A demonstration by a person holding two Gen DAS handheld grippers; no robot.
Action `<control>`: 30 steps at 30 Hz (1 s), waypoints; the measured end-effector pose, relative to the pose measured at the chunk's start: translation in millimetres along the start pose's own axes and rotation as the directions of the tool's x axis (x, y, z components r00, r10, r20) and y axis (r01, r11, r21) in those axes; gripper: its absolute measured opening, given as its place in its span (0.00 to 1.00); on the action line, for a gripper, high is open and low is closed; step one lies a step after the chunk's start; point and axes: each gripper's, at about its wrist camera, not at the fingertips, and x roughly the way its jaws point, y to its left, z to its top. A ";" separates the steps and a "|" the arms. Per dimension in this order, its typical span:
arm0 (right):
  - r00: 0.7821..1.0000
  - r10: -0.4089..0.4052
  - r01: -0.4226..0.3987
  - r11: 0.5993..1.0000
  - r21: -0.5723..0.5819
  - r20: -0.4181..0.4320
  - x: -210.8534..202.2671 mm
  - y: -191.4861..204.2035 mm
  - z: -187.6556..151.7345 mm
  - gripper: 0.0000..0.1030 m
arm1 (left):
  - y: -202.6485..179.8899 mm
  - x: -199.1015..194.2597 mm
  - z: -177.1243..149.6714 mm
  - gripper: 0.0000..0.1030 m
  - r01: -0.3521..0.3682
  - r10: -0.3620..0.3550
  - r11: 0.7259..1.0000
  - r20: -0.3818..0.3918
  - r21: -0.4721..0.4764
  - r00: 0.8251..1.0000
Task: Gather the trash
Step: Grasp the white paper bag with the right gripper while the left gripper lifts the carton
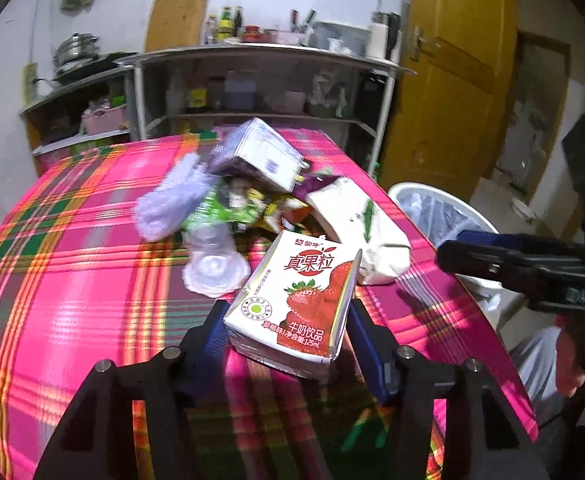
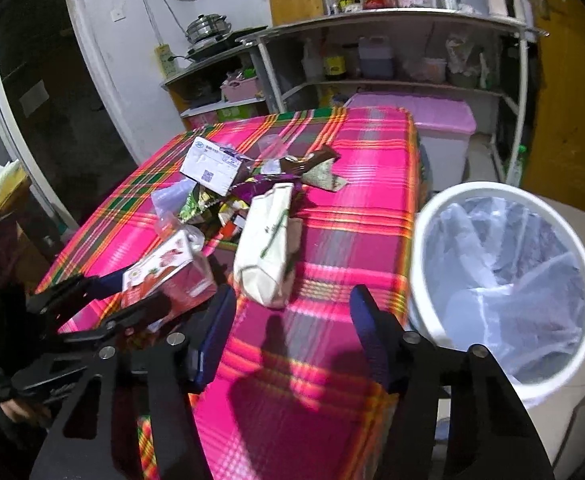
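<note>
Item, far left: a table draped in a pink plaid cloth with green and orange stripes (image 1: 72, 260), a metal shelf unit (image 1: 260, 56) with bottles and jars standing behind it. Item, on the cloth left of centre: a blurred lilac soft object (image 1: 172, 200), touching a crumpled green printed wrapper (image 1: 220, 212); just in front, a clear plastic cup (image 1: 212, 268) lay on its side. Item, above these: a white-and-purple cardboard box (image 1: 260, 152), tilted atop the heap of wrappers. Item, centre foreground: the left gripper (image 1: 284, 312), jaws set wide with a white strawberry-milk carton with red lettering (image 1: 288, 280) between them, corner toward the camera, a blue pad against each side of it. Item, right of the carton: a cream paper pouch with a green mark (image 1: 356, 220), lying near the table's right edge. Item, beyond that edge: a white round waste bin lined with a clear plastic bag (image 2: 504, 190), standing on the floor just beside the table, a yellow wooden door (image 1: 452, 80) behind it. Item, far right: the right gripper (image 2: 292, 296), jaws parted with nothing between them, hovering over bare cloth near the bin.
</note>
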 end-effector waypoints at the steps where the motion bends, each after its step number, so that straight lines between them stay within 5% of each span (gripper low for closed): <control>1: 1.000 0.012 -0.012 1.000 0.000 -0.008 6.5 1.2 3.9 0.57 | 3.5 -4.2 -0.8 0.57 -0.011 0.012 1.000 0.010 -0.015 1.000; 11: 0.992 0.099 -0.097 0.995 0.021 -0.078 39.9 6.3 20.0 0.27 | 23.6 -15.6 -2.5 0.57 -0.047 0.049 0.997 0.022 -0.067 0.999; 13: 0.992 0.103 -0.102 0.995 0.019 -0.069 37.4 7.3 19.8 0.13 | 23.3 -15.1 -1.9 0.57 -0.048 0.049 0.997 0.021 -0.068 0.999; 30: 0.997 0.071 -0.072 0.993 0.099 0.014 -16.3 -32.1 -3.0 0.13 | -18.2 -12.9 16.9 0.57 -0.014 0.015 1.000 0.032 -0.021 0.999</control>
